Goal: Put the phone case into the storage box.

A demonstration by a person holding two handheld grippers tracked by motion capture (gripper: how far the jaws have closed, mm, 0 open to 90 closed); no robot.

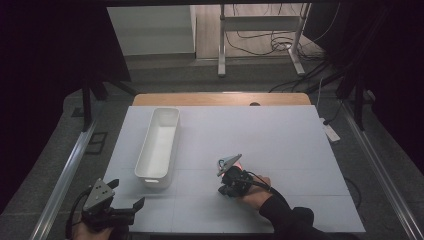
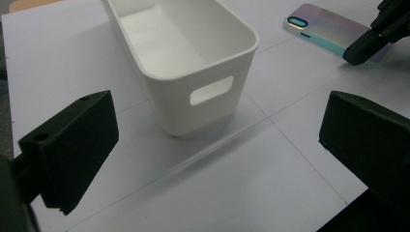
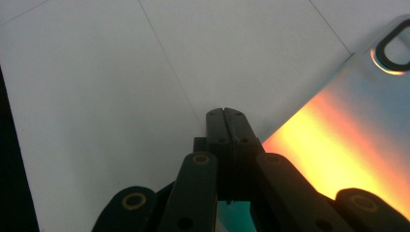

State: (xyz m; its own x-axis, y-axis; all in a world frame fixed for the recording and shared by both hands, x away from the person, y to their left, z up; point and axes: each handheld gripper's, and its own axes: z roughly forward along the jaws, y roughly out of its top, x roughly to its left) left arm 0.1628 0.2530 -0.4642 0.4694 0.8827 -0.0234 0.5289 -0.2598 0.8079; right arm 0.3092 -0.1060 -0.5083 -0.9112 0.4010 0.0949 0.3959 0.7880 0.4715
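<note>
A phone with an iridescent back (image 2: pixel 324 26) lies flat on the white table sheet (image 1: pixel 280 145), right of a white bin (image 1: pixel 150 145). My right gripper (image 1: pixel 234 172) is shut, pads pressed together with nothing between them. Its tip (image 3: pixel 226 112) sits at the edge of the phone (image 3: pixel 348 111), which glows orange and silver here. From the left gripper view, the right gripper (image 2: pixel 360 50) rests on the phone's near end. My left gripper (image 1: pixel 126 193) is open at the table's front left corner, and it (image 2: pixel 217 154) faces the bin's handle end (image 2: pixel 211 90) with nothing between its jaws.
The bin is long, empty and lies lengthwise from front to back. A wooden table edge (image 1: pixel 220 98) shows behind the sheet. Beyond it stand a metal frame (image 1: pixel 260 30) and floor cables (image 1: pixel 280 45). Rails (image 1: pixel 65 175) run along both sides.
</note>
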